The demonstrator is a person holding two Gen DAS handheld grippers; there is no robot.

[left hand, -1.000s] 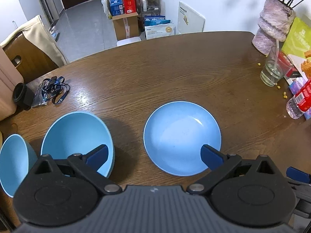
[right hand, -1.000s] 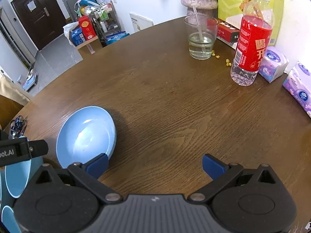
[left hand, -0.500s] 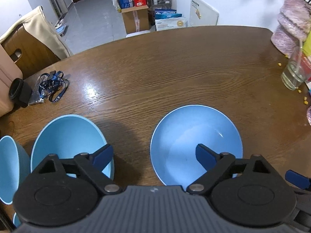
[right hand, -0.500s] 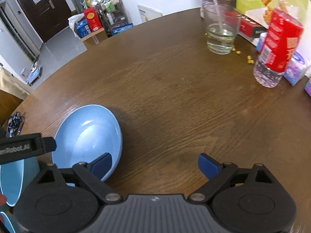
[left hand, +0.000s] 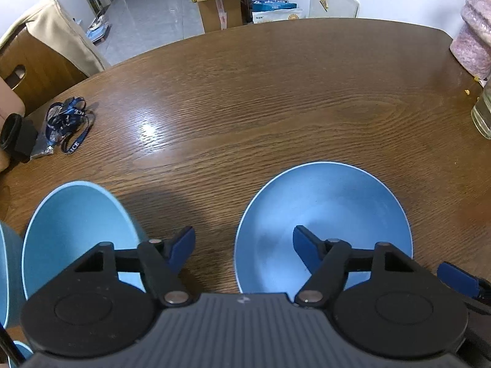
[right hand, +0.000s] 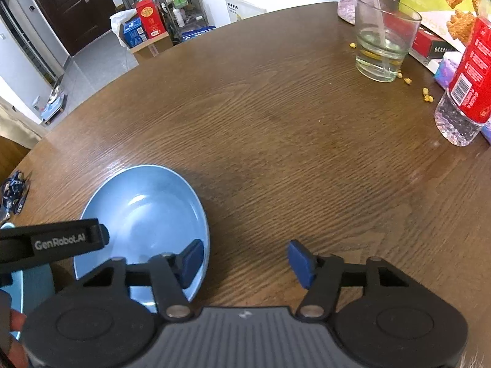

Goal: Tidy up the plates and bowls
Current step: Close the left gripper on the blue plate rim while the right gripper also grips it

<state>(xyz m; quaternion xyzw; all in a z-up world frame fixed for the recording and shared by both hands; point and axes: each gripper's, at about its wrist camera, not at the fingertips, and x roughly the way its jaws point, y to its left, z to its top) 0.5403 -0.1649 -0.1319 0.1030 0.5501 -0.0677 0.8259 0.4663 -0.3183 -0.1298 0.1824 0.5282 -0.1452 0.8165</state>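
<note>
Both claws hung low over the brown wooden worktop (left hand: 276, 92), each straddling an opposite edge of the same shallow blue plate (left hand: 322, 214).

The left claw (left hand: 244, 247) had one blue finger over the bare wood left of the plate and the other above the plate's hollow, so the plate's left rim lay between them. Its jaws had just been closing, but a gap still showed on both sides of the rim and the pads were not pressing on it.

The right claw (right hand: 245, 262) stood the other way about: its left finger sat over the inside of the plate near the right rim, its right finger over bare worktop. Its jaws had likewise just been closing, and they too stood apart, with the rim between them and no squeeze visible.

A deeper light-blue bowl (left hand: 76, 233) sat on the worktop just left of the plate, apart from it, and the edge of another blue bowl (left hand: 7, 276) showed further left.

Far off lay a blue lanyard (left hand: 67, 125). On the right side stood a drinking glass (right hand: 385, 46) with a little water and a red-labelled bottle (right hand: 466, 86), with yellow crumbs (right hand: 426, 95) scattered near them.
</note>
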